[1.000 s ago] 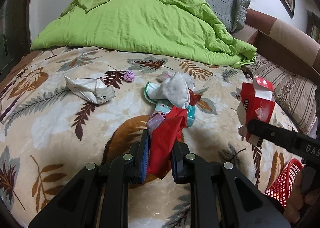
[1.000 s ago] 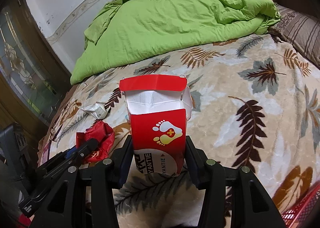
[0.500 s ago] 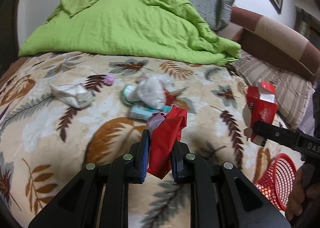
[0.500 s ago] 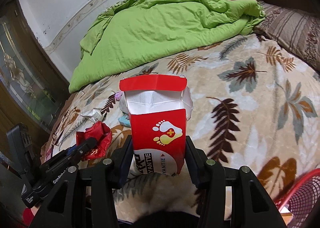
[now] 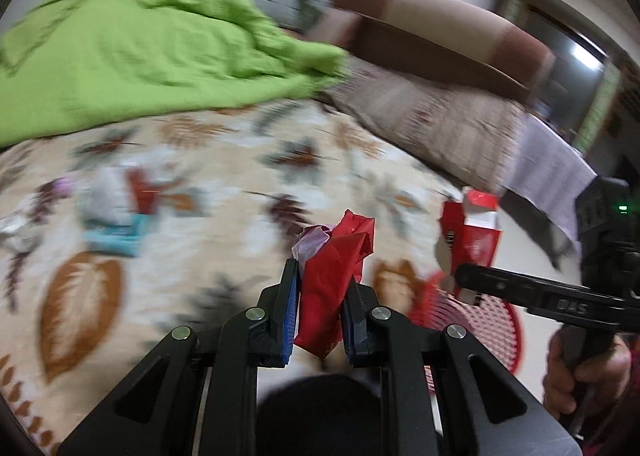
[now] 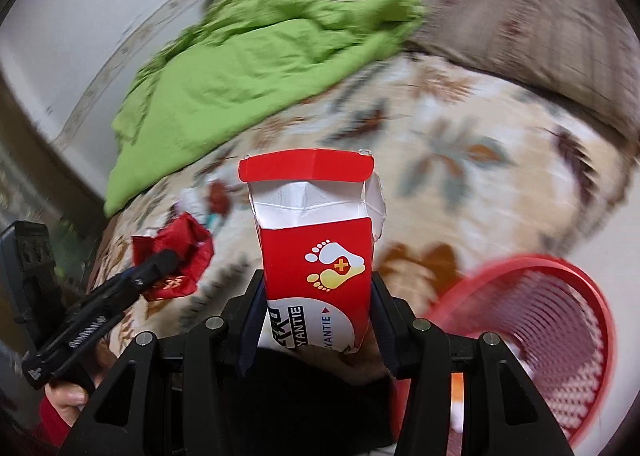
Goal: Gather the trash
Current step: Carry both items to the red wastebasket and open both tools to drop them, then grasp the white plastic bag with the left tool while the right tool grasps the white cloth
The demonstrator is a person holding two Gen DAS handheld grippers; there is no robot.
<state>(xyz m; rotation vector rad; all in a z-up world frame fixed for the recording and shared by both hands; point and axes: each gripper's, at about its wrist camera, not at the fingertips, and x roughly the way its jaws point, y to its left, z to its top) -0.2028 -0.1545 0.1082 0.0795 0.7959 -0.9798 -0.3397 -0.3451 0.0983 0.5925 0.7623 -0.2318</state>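
My left gripper (image 5: 319, 288) is shut on a crumpled red wrapper (image 5: 332, 268) with a scrap of pale pink plastic at its top; the same wrapper (image 6: 176, 256) shows at the left of the right wrist view. My right gripper (image 6: 318, 304) is shut on an open red and white carton (image 6: 316, 240) printed with footprints, held upright. That carton (image 5: 472, 236) appears at the right of the left wrist view, above the rim of a red mesh basket (image 5: 476, 320). The basket (image 6: 560, 336) stands low at the right beside the bed.
Blurred leftover litter (image 5: 112, 208), white, red and blue, lies on the leaf-patterned blanket (image 5: 200, 276) at the left. A green quilt (image 5: 140, 56) is heaped at the back, with striped pillows (image 5: 432, 120) to the right. A hand (image 5: 576, 372) holds the right gripper's handle.
Both grippers swung right along the bed with their loads still held. The red basket has come well into view at the right, and the litter pile has slid to the left.
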